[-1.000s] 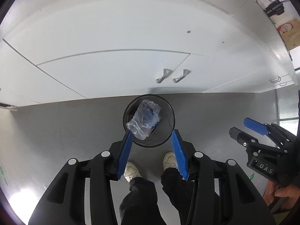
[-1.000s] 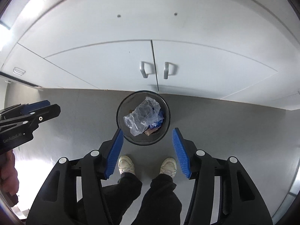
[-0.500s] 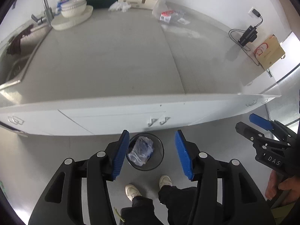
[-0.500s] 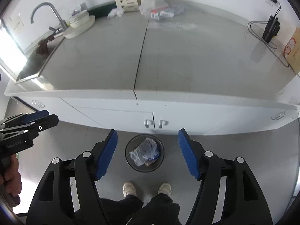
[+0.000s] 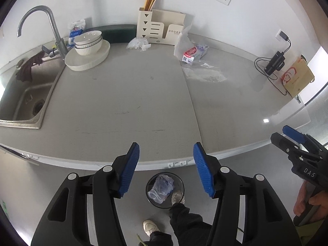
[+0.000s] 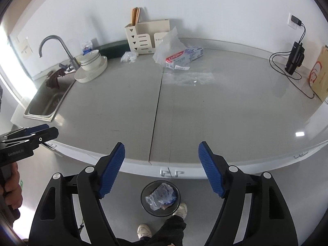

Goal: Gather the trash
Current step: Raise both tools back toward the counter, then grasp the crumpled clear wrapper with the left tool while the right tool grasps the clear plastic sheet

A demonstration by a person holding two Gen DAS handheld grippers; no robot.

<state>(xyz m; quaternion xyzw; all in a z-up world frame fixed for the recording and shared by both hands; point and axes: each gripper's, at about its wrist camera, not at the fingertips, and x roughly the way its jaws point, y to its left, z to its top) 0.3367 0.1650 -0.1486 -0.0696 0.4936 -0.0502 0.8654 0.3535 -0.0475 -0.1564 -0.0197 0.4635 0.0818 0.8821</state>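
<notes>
Both views have lifted from the trash bin (image 5: 165, 191) to the countertop (image 5: 127, 102) — left gripper (image 5: 166, 169) and right gripper (image 6: 162, 169) wider apart.

Both wrist cameras look from above the counter's front edge, tilted down toward the back wall — the left wrist view nearer the sink (image 5: 22, 100), the right wrist view further right. Both share the counter (image 6: 205, 110) and the floor bin (image 5: 165, 192).

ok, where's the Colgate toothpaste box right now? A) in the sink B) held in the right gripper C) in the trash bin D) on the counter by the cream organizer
D: the toothpaste box lies on the counter just right of the cream organizer, with both grippers empty.
</notes>
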